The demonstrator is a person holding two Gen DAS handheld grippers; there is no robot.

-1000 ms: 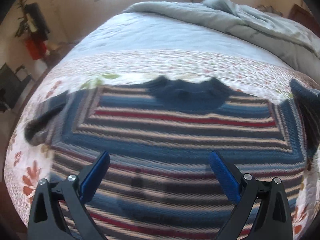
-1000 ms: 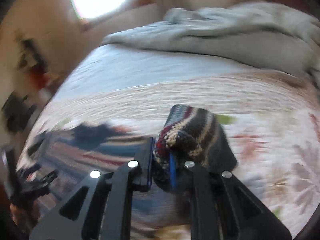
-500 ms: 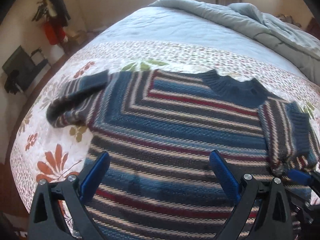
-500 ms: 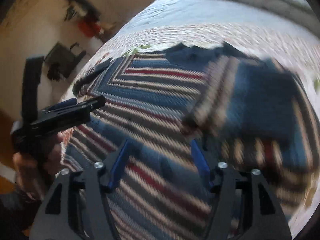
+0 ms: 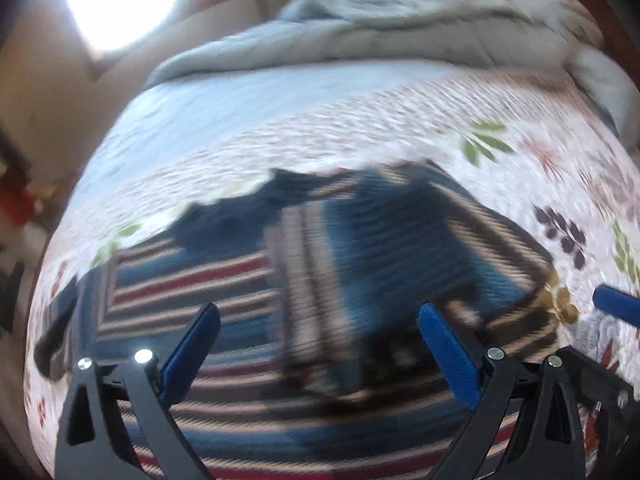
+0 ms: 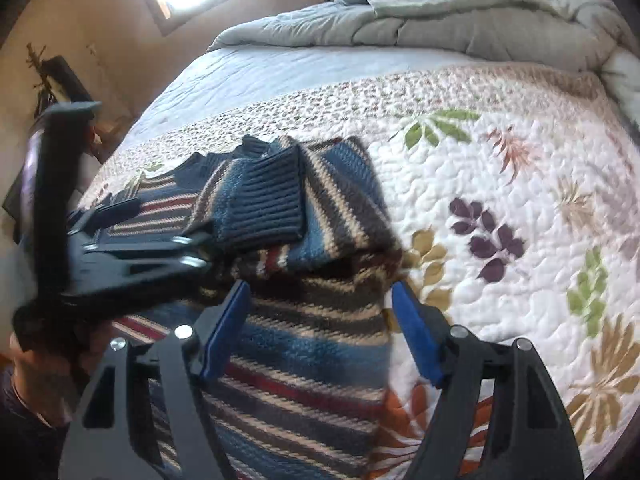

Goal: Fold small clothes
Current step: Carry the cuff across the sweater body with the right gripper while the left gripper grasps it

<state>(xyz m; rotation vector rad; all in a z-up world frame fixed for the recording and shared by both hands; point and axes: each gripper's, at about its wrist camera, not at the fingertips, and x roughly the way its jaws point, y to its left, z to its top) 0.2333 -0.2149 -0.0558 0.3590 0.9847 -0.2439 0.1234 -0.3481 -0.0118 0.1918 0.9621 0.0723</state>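
A striped knitted sweater [image 6: 304,344] is lying spread on the floral quilt [image 6: 520,208] of the bed, toward its near left part. One sleeve is lying folded across the body of the garment, its dark blue ribbed cuff [image 6: 266,200] resting on top of the stripes, near the navy collar [image 5: 236,216]. The other sleeve [image 5: 56,332] is seen stretched out flat at the far left edge in the left wrist view.

The left tool [image 5: 318,344] is being held over the lower middle of the sweater, its blue pads spread wide and nothing caught between them; that view is being smeared by motion blur. The right tool [image 6: 320,328] is being held released above the sweater's right edge, one pad over the stripes and the other over the quilt. A rumpled grey comforter [image 6: 460,12] is lying bunched at the head of the bed.
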